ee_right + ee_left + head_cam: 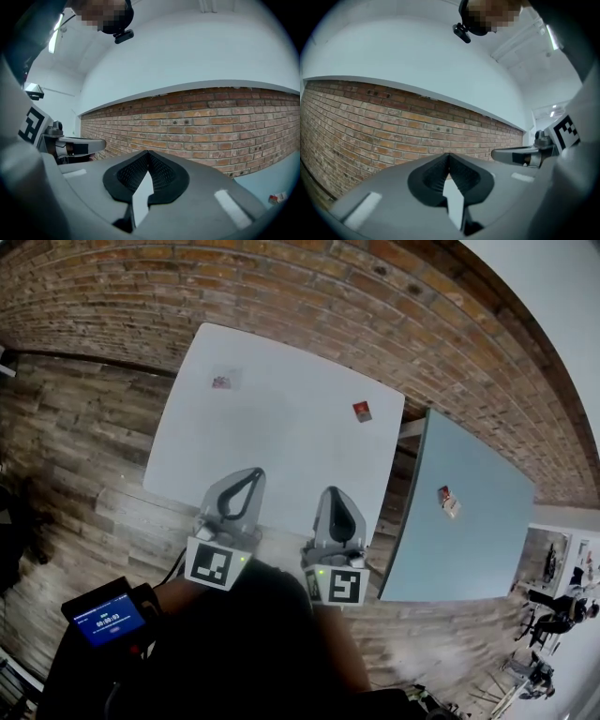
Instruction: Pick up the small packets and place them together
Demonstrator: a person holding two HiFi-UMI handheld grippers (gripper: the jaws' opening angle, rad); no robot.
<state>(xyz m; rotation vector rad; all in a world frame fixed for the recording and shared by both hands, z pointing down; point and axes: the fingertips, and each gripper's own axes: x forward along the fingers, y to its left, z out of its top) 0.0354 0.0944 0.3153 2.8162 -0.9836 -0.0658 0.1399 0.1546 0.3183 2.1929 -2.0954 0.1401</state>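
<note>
The left claw is held level at the near edge of the white surface, its jaws closed tip to tip with nothing between them (its own view shows only the brick wall beyond). Just beside it, the right claw points the same way, tipped slightly down, also closed and empty. Neither touches a packet. Well ahead on the white surface, a pale packet lies toward the far left and a red packet lies near the far right edge. A third packet lies on the blue-grey surface to the right, across a gap. A blue-screened device sits by the left forearm, above the wooden floor.
</note>
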